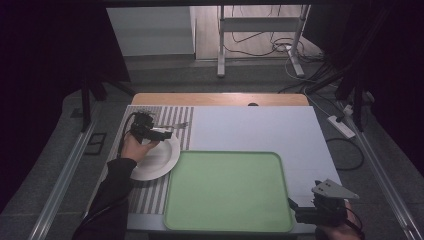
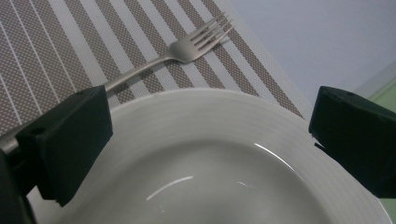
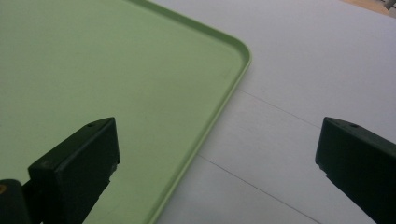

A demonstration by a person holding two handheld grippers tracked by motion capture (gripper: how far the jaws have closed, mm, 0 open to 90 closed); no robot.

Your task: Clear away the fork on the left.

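Gleaming white plate [image 2: 224, 154], fork [image 2: 187, 49] beside its rim.

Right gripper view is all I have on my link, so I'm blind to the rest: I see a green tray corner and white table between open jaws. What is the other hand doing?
Observer: The left gripper hangs over a white plate, its jaws wide apart.
Operator: Is anything on that plate?
Observer: No, it is bare; the left gripper view shows only glare on the glaze.
Operator: Any cutlery nearby?
Observer: A fork lies on the striped placemat just beyond the plate's rim, tines pointing away from the gripper.
Operator: And my tray?
Observer: The high view shows the green tray holding nothing, with the plate at its left edge.
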